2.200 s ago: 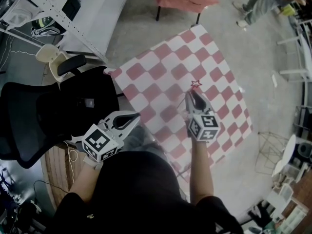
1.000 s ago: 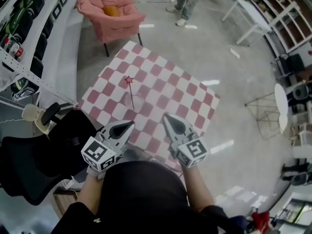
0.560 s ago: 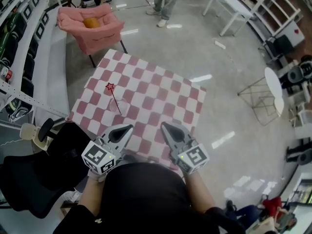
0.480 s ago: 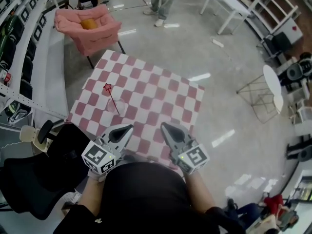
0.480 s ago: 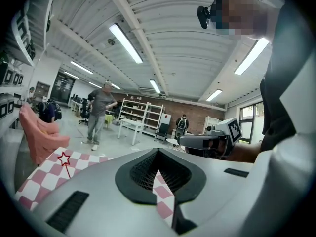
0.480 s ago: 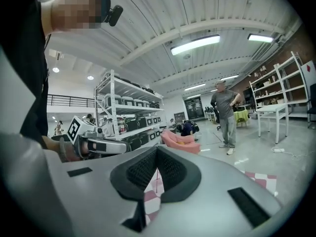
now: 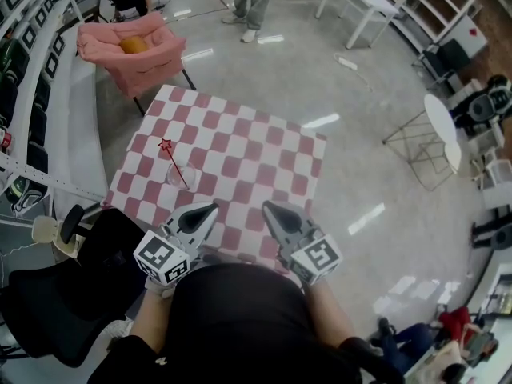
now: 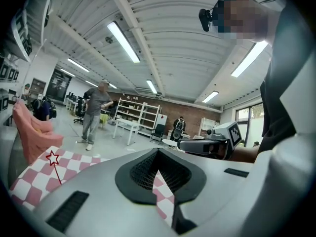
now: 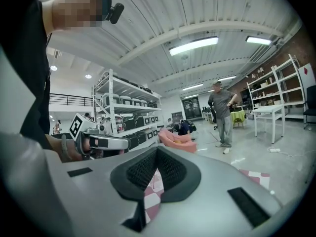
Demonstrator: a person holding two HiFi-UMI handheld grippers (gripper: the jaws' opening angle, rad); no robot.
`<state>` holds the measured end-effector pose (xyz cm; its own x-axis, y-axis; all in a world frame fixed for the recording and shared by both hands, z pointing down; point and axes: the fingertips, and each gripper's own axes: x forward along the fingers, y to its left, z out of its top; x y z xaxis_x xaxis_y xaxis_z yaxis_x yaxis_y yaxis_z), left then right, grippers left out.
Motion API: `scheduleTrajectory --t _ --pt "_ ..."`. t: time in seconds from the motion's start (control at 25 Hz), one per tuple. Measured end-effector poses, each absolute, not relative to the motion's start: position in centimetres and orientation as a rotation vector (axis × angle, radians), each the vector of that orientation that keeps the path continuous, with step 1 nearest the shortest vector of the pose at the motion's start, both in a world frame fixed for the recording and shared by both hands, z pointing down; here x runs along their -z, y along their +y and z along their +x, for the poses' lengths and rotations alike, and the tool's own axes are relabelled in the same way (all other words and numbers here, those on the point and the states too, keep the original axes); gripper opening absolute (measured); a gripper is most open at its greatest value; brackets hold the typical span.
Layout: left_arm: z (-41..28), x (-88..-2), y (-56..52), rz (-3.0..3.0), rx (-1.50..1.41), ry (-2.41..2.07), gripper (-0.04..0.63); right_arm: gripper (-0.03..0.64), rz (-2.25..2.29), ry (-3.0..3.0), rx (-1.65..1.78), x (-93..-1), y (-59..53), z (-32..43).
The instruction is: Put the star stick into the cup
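My left tongs (image 7: 210, 209) and right tongs (image 7: 270, 207) are both closed on nothing. The star stick (image 7: 176, 165) leans in the cup (image 7: 181, 176) on the checkered table (image 7: 256, 158), well ahead and left of them. The placing looks done to me, and the next move only calls for staying clear.

One star stick (image 7: 166, 145), one cup (image 7: 181, 174), one checkered table (image 7: 256, 150), one pink armchair (image 7: 152, 54), two grippers: left gripper (image 7: 210, 208), right gripper (image 7: 268, 206)
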<state>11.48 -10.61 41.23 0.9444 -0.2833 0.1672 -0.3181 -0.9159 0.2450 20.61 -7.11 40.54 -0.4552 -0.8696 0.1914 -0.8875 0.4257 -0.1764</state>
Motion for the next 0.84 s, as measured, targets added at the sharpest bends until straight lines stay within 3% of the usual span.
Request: scheduleTrajectory --t 0.84 --pt "10.6 -40.9 -10.7 2.828 -0.18 -0.502 0.04 0.015 1.584 -2.636 -0.386 -40.3 -7.6 19.6"
